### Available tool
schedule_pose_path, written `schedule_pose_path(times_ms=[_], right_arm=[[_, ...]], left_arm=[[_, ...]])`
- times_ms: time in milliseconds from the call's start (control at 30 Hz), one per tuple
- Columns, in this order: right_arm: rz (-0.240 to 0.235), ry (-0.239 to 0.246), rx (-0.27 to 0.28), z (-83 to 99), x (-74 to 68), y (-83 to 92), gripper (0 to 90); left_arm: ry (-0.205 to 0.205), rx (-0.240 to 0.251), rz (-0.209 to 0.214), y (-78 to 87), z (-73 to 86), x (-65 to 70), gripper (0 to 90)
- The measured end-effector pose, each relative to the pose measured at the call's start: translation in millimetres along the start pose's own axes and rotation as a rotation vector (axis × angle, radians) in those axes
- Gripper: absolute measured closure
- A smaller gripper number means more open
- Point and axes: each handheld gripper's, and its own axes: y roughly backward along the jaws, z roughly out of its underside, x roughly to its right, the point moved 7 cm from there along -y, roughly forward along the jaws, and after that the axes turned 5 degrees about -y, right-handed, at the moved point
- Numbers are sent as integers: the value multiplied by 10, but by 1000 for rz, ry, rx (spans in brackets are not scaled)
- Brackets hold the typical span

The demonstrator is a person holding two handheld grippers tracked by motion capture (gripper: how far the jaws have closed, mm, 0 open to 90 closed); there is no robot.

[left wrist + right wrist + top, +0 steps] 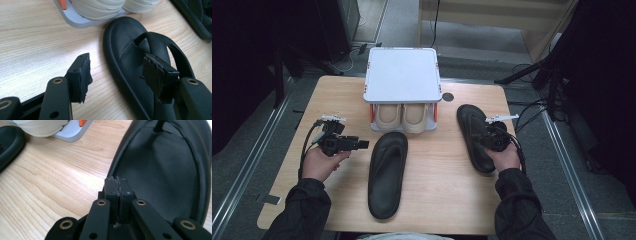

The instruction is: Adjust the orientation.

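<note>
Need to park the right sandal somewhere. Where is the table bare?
Bare wood lies between the middle sandal and the right sandal, and at the near left corner of the table. Crowded in front of the shoe rack.

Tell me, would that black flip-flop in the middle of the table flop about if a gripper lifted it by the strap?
Probably somewhat. The black flip-flop is long and thin-soled, so its heel would likely droop. It looks foamy, hence light. Its matte surface suggests it would drag, not glide, on the wooden table.

Dark padded sleeves (307, 207); black left gripper (362, 145), right gripper (488, 138), brass-ringed screw holes, black cables, grey top plates.
</note>
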Motion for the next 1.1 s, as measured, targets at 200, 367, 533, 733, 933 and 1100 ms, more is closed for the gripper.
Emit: schedule_pose_path(times_ms=[200, 367, 533, 733, 933, 1100], right_arm=[[17, -12, 27, -42, 78, 86, 865], [44, -37, 70, -93, 195, 182, 828], [82, -64, 111, -165, 383, 257, 768], [98, -107, 120, -222, 554, 220, 716], [103, -134, 89, -250, 658, 85, 661], [103, -146, 54, -249, 675, -20, 660]], left_arm=[[1, -3, -1, 1, 4, 0, 399], [0, -1, -6, 21, 25, 1, 400], [8, 12, -17, 67, 70, -12, 400], [20, 16, -33, 139, 159, -36, 400], [42, 26, -56, 234, 268, -78, 399], [60, 35, -68, 283, 317, -94, 399]])
